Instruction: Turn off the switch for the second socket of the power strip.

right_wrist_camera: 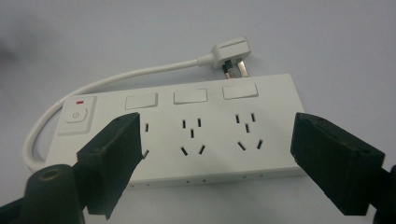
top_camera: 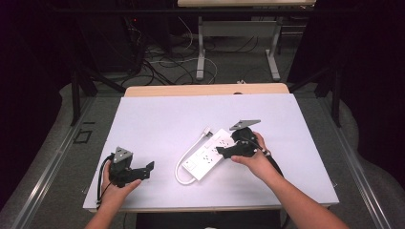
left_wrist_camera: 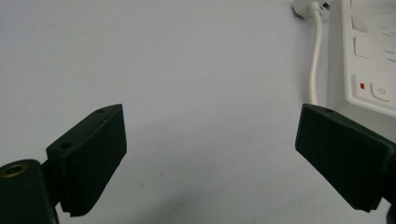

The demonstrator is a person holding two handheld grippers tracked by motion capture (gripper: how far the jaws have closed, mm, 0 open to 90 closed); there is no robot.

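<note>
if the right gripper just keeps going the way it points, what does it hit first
Most likely the white power strip. The right gripper has its open jaws spread to either side of the strip's socket face, which lies straight ahead. How much gap remains is hard to judge.

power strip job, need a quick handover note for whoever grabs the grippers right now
Left gripper: open, holding nothing, low over the white table cover, left of the power strip.
Right gripper: open, jaws spread wide over the strip's socket face, not gripping it.
Things: the strip lies flat and diagonal near the middle of the cover. Its white cable loops round one end and the plug lies loose beside the strip, not plugged in.
Done: nothing that shows; the strip is not grasped.
Left: probably close the right gripper on the strip or go for the plug; the left is free to help.
</note>
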